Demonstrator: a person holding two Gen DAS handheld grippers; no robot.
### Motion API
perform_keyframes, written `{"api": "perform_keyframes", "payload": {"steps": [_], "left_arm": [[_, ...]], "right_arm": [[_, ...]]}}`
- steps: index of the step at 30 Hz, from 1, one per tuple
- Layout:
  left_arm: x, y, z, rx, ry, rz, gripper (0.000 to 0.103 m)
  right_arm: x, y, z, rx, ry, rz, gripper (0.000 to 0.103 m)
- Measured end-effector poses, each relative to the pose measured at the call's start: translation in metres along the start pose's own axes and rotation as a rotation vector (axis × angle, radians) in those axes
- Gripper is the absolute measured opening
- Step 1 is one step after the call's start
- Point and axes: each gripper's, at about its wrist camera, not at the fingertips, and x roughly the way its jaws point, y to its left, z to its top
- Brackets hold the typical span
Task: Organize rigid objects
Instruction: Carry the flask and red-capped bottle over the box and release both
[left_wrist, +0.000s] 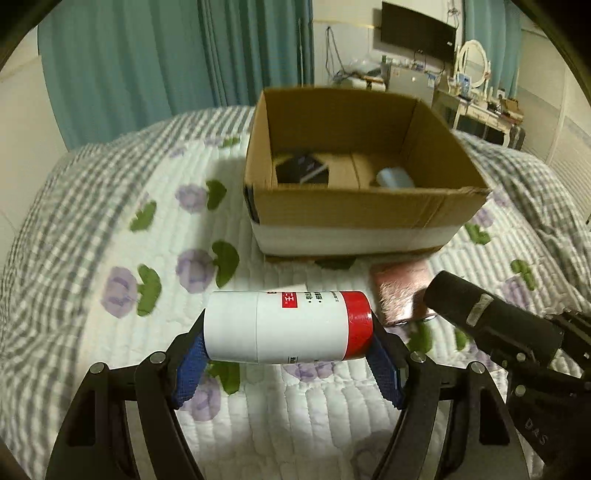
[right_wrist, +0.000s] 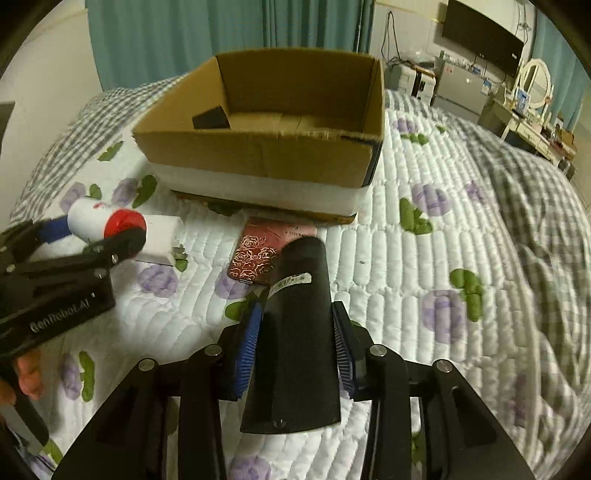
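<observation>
Item one: my left gripper is pinching a white bottle with a red end crosswise, its blue pads pressing on the two ends, and I am holding it above the quilt, in front of the cardboard box. In the right wrist view the same bottle is showing at the left, near the box's front corner.

Item two: my right gripper is clamping a black bottle lengthwise, pads on either side, its far end pointing toward the box. In the left wrist view the black bottle is coming in from the right.

Item three: a red case with a rose pattern is lying flat on the quilt, just in front of the box and partly hidden by the black bottle.

Item four: a white charger block is lying on the quilt beside the case, partly behind my left gripper.

Item five: the box is sitting open on the bed, holding a dark box at the left and a pale blue object at the right.
</observation>
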Motion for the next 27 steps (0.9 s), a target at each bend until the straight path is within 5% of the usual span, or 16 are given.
{"api": "perform_keyframes", "payload": {"steps": [2, 14, 27], "left_arm": [[-0.008, 0.002, 0.004, 0.000, -0.016, -0.005, 0.077], [-0.052, -0.006, 0.015, 0.006, -0.082, -0.023, 0.077], [-0.063, -0.015, 0.095, 0.028, -0.186, -0.049, 0.077]], "right_arm": [[-0.009, -0.003, 0.001, -0.001, -0.008, 0.007, 0.021], [-0.056, -0.002, 0.006, 0.004, -0.096, 0.025, 0.018], [-0.128, -0.012, 0.114, -0.026, -0.305, 0.000, 0.018]]}}
